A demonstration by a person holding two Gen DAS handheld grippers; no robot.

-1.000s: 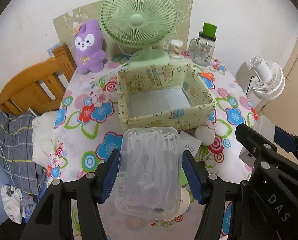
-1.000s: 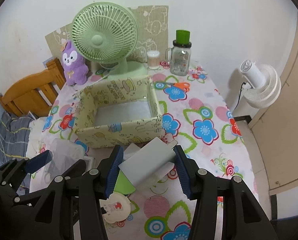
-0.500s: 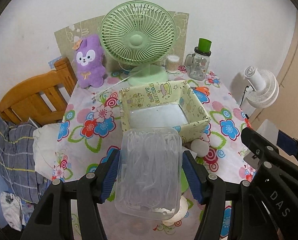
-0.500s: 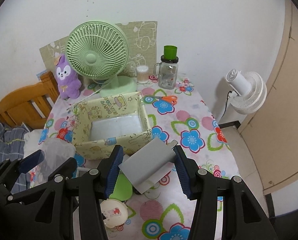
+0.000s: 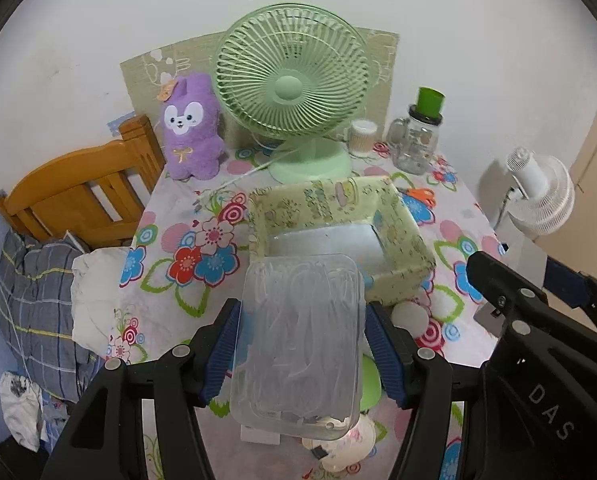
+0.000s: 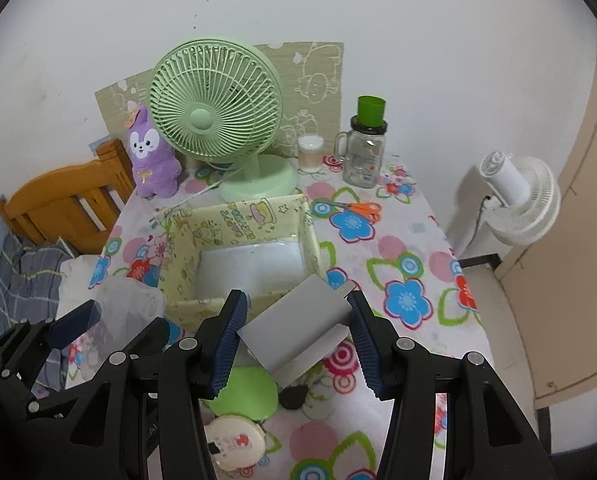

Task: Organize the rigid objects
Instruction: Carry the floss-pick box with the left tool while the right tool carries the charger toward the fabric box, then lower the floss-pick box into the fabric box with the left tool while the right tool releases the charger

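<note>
Both wrist views look down, high above, sharing storage box [image 5: 338,236]

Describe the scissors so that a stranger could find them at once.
Start at the big green fan at the back of the table. Right of its base stands a glass jar; the scissors lie flat before it, the only thing with orange handles.
</note>
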